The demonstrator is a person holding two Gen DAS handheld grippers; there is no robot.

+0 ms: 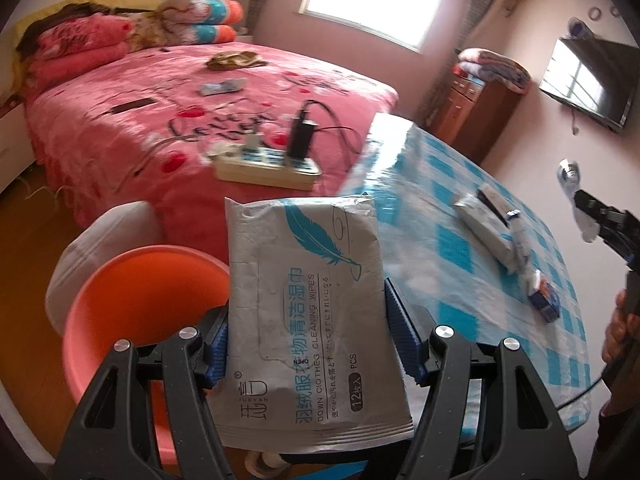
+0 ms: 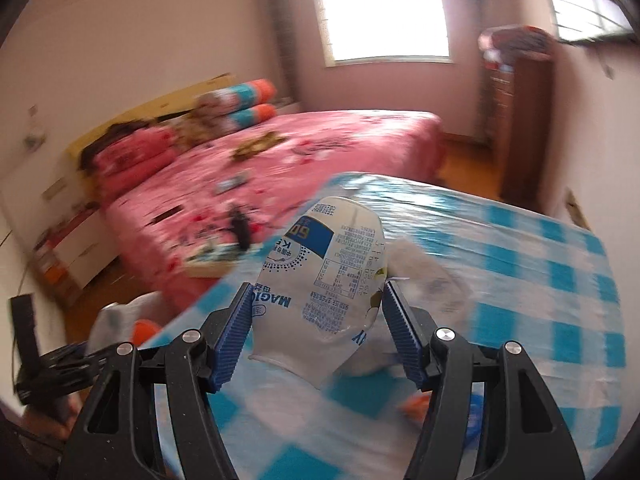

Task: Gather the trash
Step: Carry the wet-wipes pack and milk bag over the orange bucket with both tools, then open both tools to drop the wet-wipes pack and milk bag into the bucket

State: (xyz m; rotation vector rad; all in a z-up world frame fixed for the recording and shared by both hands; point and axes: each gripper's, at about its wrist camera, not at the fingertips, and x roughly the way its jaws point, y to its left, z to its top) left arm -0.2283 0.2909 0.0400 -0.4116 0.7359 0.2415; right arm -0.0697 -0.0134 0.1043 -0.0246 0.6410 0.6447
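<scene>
Your left gripper [image 1: 306, 344] clamps the grey wet-wipes packet [image 1: 308, 312], long axis forward, with the orange plastic bin [image 1: 132, 292] just left and below. Your right gripper [image 2: 316, 322] apparently pinches the crushed white wrapper [image 2: 320, 280], farther off over the checked table [image 2: 540, 280].

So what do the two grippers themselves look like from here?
Both look alike: the left gripper and right gripper have black plastic arms with triangular cut-outs, round silver screw heads at the joints, and ribbed blue finger pads. The left camera also shows the right gripper's black handle with a dark cable trailing down, held in a bare hand.
</scene>
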